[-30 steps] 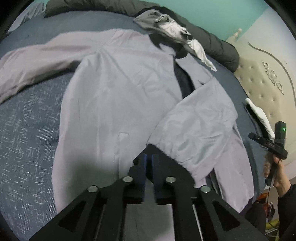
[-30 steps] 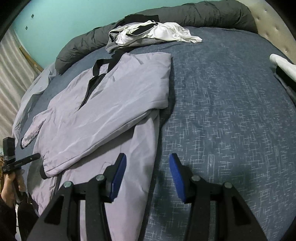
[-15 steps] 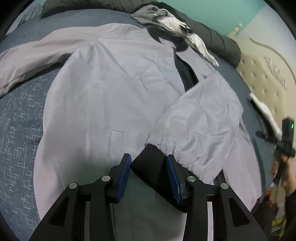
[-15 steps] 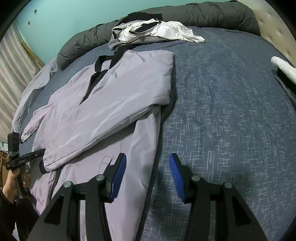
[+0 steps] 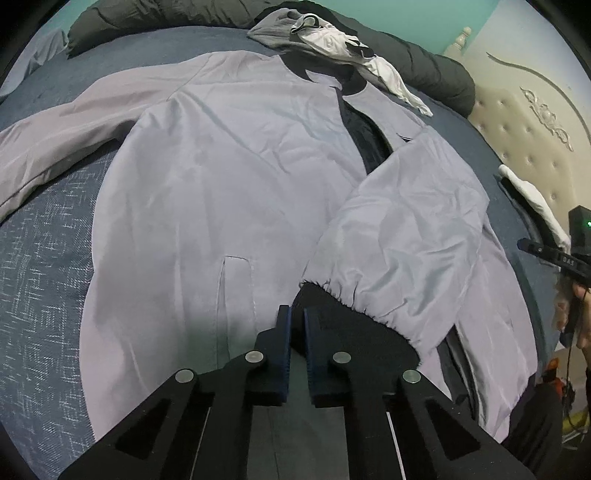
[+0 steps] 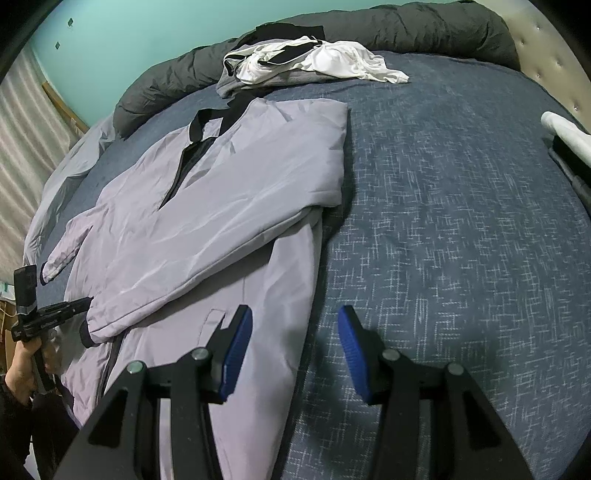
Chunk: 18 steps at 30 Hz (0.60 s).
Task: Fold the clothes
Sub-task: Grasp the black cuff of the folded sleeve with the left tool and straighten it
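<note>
A light grey jacket [image 5: 229, 177] with a black lining lies front-up on the blue bedspread [image 6: 461, 221]. Its right sleeve [image 5: 406, 236] is folded across the body, and the black cuff [image 5: 332, 306] ends at my left gripper [image 5: 297, 321]. That gripper's jaws are closing down tight, and the cuff's near end is pinched between the blue pads. The other sleeve [image 5: 48, 140] lies spread out to the left. My right gripper [image 6: 291, 347] stands open and empty low over the jacket's side edge [image 6: 295, 295], holding nothing.
A pile of grey and white clothes [image 6: 303, 62] sits at the head of the bed against a dark rolled duvet [image 6: 406, 26]. A tufted headboard [image 5: 524, 140] and a white item [image 6: 569, 133] lie at the right edge. Bare bedspread extends right of the jacket.
The left gripper's jaws opened wide around the black cuff, then closed again on its near end. The right gripper has not moved and stays open.
</note>
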Available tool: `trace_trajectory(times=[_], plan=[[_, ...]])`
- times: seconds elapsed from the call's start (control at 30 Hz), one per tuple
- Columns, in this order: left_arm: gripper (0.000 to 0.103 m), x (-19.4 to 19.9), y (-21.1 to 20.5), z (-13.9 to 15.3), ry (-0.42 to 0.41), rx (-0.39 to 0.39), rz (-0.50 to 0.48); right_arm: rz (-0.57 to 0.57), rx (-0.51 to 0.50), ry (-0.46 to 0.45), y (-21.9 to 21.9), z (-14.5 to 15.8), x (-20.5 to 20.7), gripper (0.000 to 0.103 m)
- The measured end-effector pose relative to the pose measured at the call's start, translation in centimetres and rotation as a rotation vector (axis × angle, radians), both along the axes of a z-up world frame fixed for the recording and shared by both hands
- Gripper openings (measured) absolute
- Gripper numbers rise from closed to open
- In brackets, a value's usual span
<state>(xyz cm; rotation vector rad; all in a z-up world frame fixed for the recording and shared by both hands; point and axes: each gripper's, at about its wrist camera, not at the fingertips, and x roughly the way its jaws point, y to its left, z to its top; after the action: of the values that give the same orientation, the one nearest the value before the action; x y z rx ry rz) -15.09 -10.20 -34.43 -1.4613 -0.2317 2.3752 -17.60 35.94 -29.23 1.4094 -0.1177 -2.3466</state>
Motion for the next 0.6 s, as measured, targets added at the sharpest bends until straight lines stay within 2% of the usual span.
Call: trace_trajectory(times=[0.27, 0.47, 0.6], plan=[[0.006, 1.0, -0.7, 4.4, 0.079, 0.036, -0.031, -0.01, -0.001, -0.003, 0.3, -0.1, 0.0, 0.049], [0.006, 0.9, -3.0, 8.7, 0.167, 0.034, 0.028, -0.017, 0.014, 0.001, 0.4, -0.2, -0.5, 0.049], [0.006, -0.3, -4.7, 8.0, 0.129, 0.017, 0.077, -0.033, 0.037, -0.002, 0.2, -0.8, -1.5, 0.051]])
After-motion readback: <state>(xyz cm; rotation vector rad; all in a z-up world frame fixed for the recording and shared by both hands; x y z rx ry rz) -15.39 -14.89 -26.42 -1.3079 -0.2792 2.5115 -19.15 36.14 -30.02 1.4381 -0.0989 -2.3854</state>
